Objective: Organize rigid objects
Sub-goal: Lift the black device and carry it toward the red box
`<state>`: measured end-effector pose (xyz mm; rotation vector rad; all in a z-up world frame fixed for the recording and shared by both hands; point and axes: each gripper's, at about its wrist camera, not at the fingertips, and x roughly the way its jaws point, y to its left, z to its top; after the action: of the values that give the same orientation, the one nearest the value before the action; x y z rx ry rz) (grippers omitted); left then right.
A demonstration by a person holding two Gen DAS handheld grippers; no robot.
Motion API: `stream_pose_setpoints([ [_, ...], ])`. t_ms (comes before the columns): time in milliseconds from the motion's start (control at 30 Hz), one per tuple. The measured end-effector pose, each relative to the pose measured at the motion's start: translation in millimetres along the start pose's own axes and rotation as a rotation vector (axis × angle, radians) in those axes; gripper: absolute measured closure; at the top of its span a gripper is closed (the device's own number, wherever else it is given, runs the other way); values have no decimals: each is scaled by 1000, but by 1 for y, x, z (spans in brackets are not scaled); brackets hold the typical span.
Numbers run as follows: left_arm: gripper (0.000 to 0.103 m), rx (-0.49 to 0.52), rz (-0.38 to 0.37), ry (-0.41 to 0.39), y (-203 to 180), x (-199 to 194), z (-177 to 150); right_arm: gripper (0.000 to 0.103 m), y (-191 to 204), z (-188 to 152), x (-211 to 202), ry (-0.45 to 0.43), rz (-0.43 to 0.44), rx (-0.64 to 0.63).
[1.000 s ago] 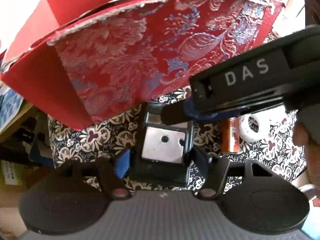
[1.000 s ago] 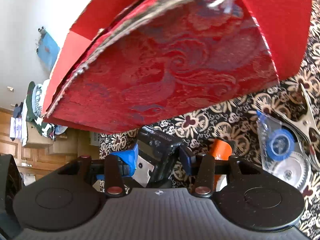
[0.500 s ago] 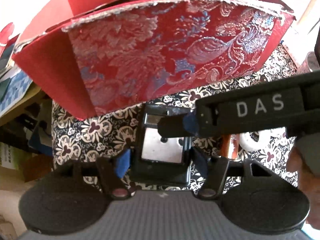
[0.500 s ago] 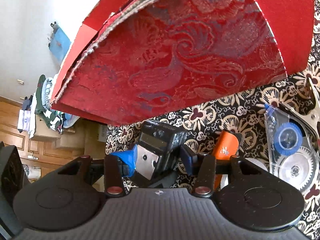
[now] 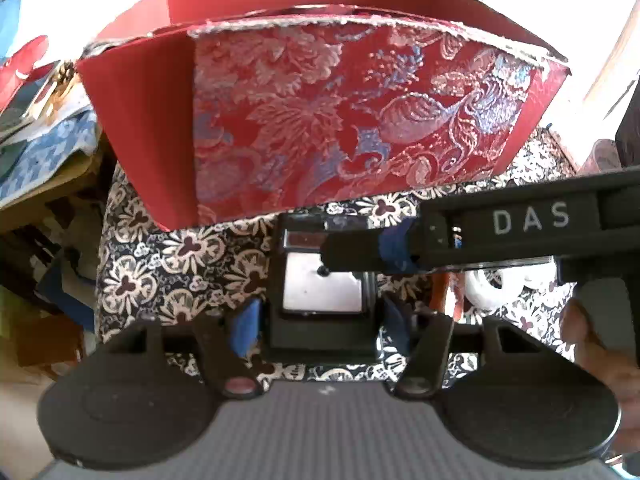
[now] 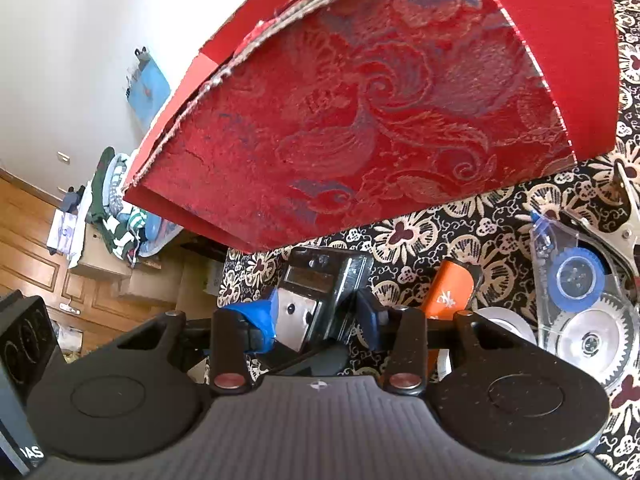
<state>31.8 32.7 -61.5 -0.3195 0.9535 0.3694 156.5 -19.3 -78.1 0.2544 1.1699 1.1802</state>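
A black device (image 5: 322, 288) with a silver plate stands on the patterned cloth (image 5: 160, 256), in front of a red brocade box (image 5: 340, 120). My left gripper (image 5: 320, 320) straddles the device. Its jaws are closing and a thin gap remains beside each blue pad. My right gripper comes in from the right, one taped finger (image 5: 360, 250) lying across the device's upper face. In the right wrist view the right gripper (image 6: 316, 316) is shut on the device (image 6: 316, 280), one pad on the silver plate and one on the far side. The box (image 6: 380, 120) looms just behind.
An orange item (image 6: 448, 296), a white tape roll (image 6: 504, 324) and a clear tape dispenser (image 6: 576, 292) with a blue hub lie right of the device. A hand (image 5: 600, 360) holds the right gripper. The cloth's left edge drops to clutter on the floor.
In the left wrist view the box has slid up and away, showing more of its rim. The right gripper's body sits lower in the frame. The left pads have drawn in toward the device.
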Motion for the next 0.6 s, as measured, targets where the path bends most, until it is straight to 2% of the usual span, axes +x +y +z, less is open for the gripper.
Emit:
stream_pose_setpoints([
  [267, 42, -54, -45, -28, 2, -3, 6, 77, 7, -3, -14, -29, -12, -64],
  [433, 42, -11, -24, -25, -7, -4, 14, 75, 7, -1, -6, -6, -33, -24],
  [500, 42, -5, -23, -25, -6, -2, 12, 74, 9, 2, -2, -8, -78, -18],
  [600, 42, 19, -31, -20, -6, 1, 9, 73, 10, 4, 3, 5, -95, -18],
])
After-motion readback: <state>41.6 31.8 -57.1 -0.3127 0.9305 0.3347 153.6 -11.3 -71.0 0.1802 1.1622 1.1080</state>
